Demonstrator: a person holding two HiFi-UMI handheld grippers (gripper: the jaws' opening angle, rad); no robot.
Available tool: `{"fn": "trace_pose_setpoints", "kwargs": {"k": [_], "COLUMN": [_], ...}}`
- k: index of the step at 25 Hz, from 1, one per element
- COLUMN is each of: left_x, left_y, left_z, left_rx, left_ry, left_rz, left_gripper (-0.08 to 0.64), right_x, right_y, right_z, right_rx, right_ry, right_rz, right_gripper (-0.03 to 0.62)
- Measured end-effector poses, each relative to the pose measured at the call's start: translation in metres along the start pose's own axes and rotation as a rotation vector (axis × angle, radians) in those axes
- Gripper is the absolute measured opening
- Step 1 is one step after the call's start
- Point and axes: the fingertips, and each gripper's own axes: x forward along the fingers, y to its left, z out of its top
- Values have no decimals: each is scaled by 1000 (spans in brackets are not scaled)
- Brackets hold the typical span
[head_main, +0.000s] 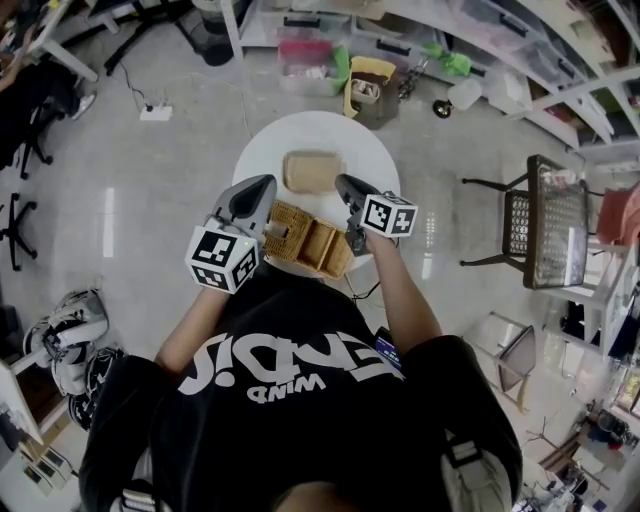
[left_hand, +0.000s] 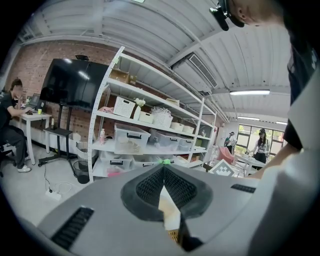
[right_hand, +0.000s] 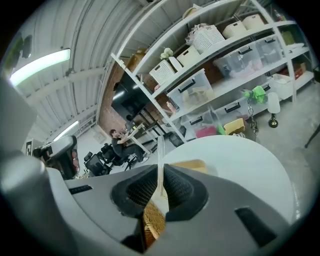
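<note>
A round white desk (head_main: 268, 150) stands on a glossy grey floor (head_main: 170, 200), a dark chair (head_main: 545, 222) off its right edge. White shelves (left_hand: 150, 125) of bins run beside a brick wall (left_hand: 35, 65) with a black screen (left_hand: 70, 82); a strip light (left_hand: 249, 92) glows above far windows (left_hand: 245, 136).

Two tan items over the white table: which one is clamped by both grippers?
The woven basket nearest the person: left gripper and right gripper each pinch an end. The plain flat tan piece lies apart on the table.
</note>
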Motion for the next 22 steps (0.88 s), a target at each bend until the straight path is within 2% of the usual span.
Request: {"fn": "trace_pose_setpoints", "kwargs": {"k": [6,11,16,22], "left_x": [-4,-10,-18,-28], "left_y": [-4,-5,-9,-11], "left_z": [0,8,16,22], "left_rx": [1,9,12,16], "left_ry": [-4,-22,-47,-71], "left_rz": [12,19,15,6], "left_gripper": [-2,-2,-2,-2], "right_x": [-16,-48,-94,-144], "right_y": [41,85,122,137], "right_z": [30,82,115,111], "right_rx": [-58,-190,-322,-410], "right_ry": [-98,-253,-389,-480], "right_rz": [61,66,25,-75], "right_gripper": [35,35,35,35]}}
